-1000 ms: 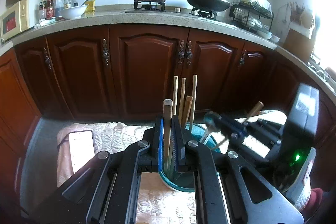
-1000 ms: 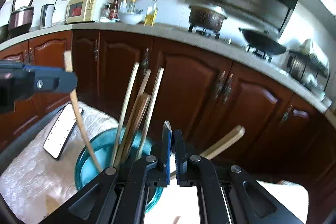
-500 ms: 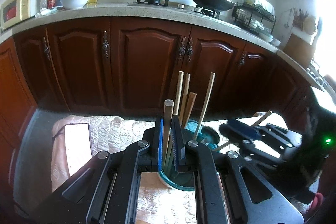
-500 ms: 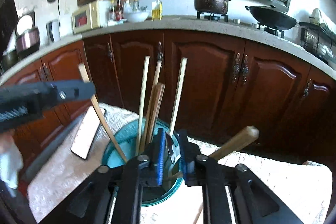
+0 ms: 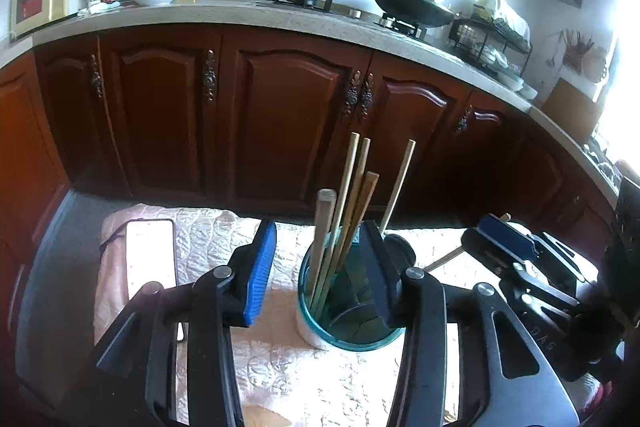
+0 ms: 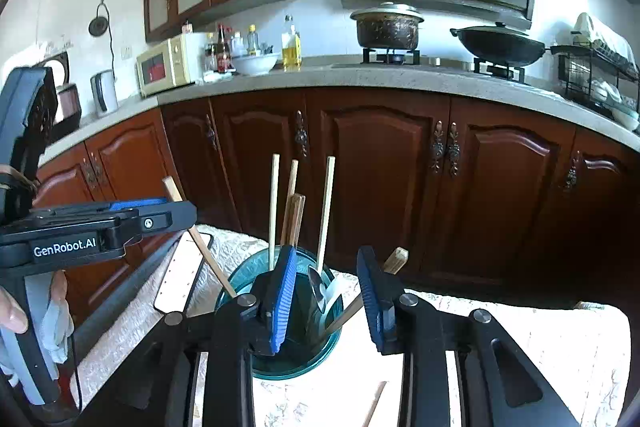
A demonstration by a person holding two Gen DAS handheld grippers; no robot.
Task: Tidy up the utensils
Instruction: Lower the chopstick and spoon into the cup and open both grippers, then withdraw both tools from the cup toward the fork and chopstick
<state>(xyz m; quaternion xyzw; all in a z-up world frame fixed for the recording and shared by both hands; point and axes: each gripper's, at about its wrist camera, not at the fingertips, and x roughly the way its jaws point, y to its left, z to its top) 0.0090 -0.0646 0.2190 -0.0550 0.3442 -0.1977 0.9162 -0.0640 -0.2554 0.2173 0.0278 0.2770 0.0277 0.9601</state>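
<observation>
A teal glass cup (image 5: 344, 341) stands on the quilted cloth with several wooden chopsticks (image 5: 348, 187) upright in it. My left gripper (image 5: 318, 273) straddles the cup's top, jaws opening. A round wooden handle (image 5: 323, 223) stands free between its pads, touching neither. In the right wrist view the cup (image 6: 296, 371) sits just below my right gripper (image 6: 328, 297), whose jaws are also opening. A metal spoon (image 6: 317, 285) rests in the cup between those pads, unpressed. A thick wooden handle (image 6: 395, 260) leans out to the right. The left gripper (image 6: 176, 217) shows side-on at left.
A white phone (image 5: 150, 259) lies on the cloth (image 5: 280, 367) left of the cup. One loose chopstick (image 6: 374, 403) lies on the cloth by my right gripper. Dark wooden cabinets (image 5: 280, 127) stand behind, under a counter with pots. A person's hand (image 6: 12, 315) holds the left gripper.
Both grippers were shut, the left on the round wooden handle and the right on the spoon. Both have opened and let go. The right gripper has drawn back and risen a little.
</observation>
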